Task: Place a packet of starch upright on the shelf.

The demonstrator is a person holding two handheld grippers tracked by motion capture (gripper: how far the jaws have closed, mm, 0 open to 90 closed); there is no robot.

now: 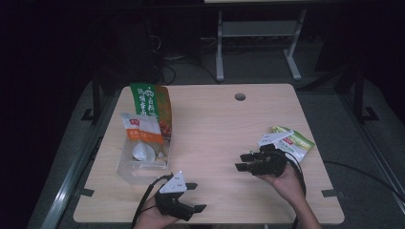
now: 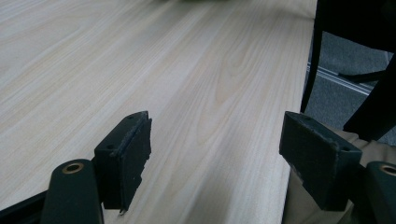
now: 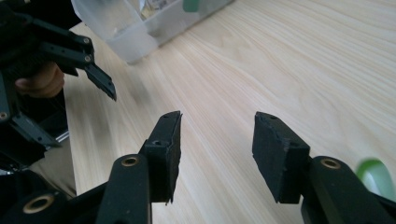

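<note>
Right gripper (image 1: 243, 162): jaws spread, nothing between them.
Green packet (image 1: 292, 141): on the desk's right edge, just behind the right gripper.
Left gripper (image 1: 195, 196): jaws spread, empty.

Green-and-orange packet (image 1: 152, 106) standing at the back of the clear container (image 1: 142, 164) near the table's (image 1: 229, 129) left edge: white Chinese characters down its green top, too small to read. White-and-orange packet (image 1: 141, 132) in front of it: small red logo patch, print illegible. Green-and-white packet (image 1: 295, 141) near the right edge: lettering blurred, unreadable. Nothing else legible.
</note>
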